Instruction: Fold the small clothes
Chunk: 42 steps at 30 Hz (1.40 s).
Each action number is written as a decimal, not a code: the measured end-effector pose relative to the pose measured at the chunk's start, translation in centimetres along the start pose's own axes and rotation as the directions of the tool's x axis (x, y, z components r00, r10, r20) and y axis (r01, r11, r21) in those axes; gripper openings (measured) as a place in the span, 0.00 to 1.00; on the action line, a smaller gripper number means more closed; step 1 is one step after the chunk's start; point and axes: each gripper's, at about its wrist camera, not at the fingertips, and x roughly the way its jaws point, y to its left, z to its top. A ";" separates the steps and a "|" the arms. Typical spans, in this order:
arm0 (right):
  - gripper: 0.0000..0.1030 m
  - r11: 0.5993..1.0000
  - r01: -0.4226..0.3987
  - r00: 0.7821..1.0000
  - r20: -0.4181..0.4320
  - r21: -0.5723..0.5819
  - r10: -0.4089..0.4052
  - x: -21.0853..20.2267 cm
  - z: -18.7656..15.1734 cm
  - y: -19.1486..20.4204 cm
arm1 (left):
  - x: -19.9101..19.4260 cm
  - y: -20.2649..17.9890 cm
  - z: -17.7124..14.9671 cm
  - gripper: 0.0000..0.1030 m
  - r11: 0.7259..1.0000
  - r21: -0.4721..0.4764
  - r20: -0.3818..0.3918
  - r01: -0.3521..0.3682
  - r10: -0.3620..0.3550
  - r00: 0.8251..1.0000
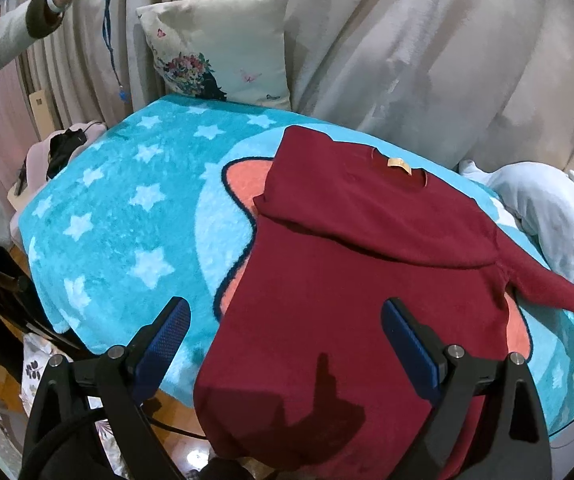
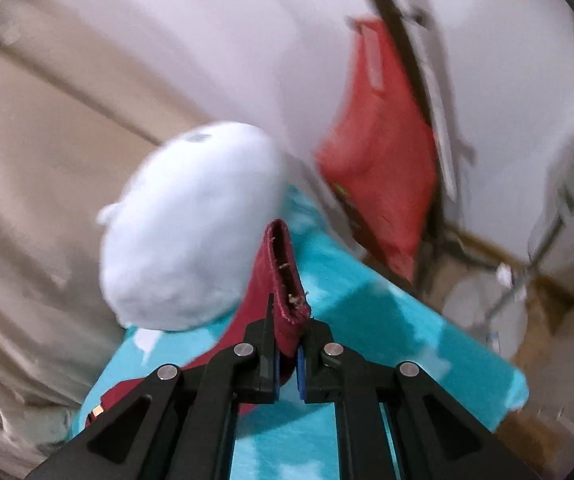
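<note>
A dark red shirt [image 1: 351,280] lies on a turquoise star blanket [image 1: 127,220], neck label at the far end. Its left sleeve is folded across the chest; its right sleeve [image 1: 547,284] stretches off to the right. My left gripper [image 1: 285,314] is open and empty, hovering above the shirt's lower part. In the right wrist view my right gripper [image 2: 287,342] is shut on the cuff of the right sleeve [image 2: 283,272], holding it above the blanket [image 2: 387,340]. This view is blurred.
A white plush toy [image 1: 547,216] lies at the blanket's right edge and shows beside the sleeve in the right wrist view [image 2: 191,232]. A floral pillow [image 1: 219,44] and beige curtains stand behind. A person's arm [image 1: 15,28] is at upper left. A red bag [image 2: 383,136] hangs at right.
</note>
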 end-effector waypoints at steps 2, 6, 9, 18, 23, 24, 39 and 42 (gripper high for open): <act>0.06 0.996 -0.066 0.998 -0.025 -0.053 0.065 -0.1 -0.2 3.5 | 0.0 0.5 0.2 0.93 1.000 -0.004 0.008 0.004 -0.004 1.000; 0.06 0.962 -0.208 0.973 -0.136 -0.177 0.185 0.4 -3.1 11.7 | 0.1 2.3 0.8 0.93 1.000 -0.023 0.028 -0.001 0.002 1.000; 0.06 0.903 -0.325 0.933 -0.253 -0.280 0.257 1.2 -7.6 19.3 | 0.1 4.3 1.4 0.93 0.999 -0.040 0.045 -0.019 0.020 0.999; 0.06 0.690 -0.563 0.792 -0.537 -0.456 0.290 4.0 -24.4 37.3 | 0.1 12.8 2.6 0.93 0.983 -0.141 0.052 -0.114 0.122 0.991; 0.06 0.630 -0.597 0.753 -0.619 -0.498 0.224 7.1 -32.6 42.2 | 0.7 17.0 2.3 0.93 0.967 -0.204 0.008 -0.154 0.159 0.987; 0.06 0.617 -0.597 0.752 -0.627 -0.513 0.206 7.6 -34.0 42.9 | 0.9 17.7 2.2 0.93 0.964 -0.212 -0.001 -0.161 0.164 0.986; 0.37 0.478 -0.738 0.594 -0.795 -0.476 0.125 9.2 -41.9 45.5 | 4.3 19.0 3.2 0.93 0.973 -0.200 -0.056 -0.112 0.103 0.993; 0.37 0.483 -0.743 0.596 -0.786 -0.463 0.164 8.1 -41.0 45.3 | 4.4 18.6 3.4 0.93 0.977 -0.187 -0.049 -0.099 0.092 0.995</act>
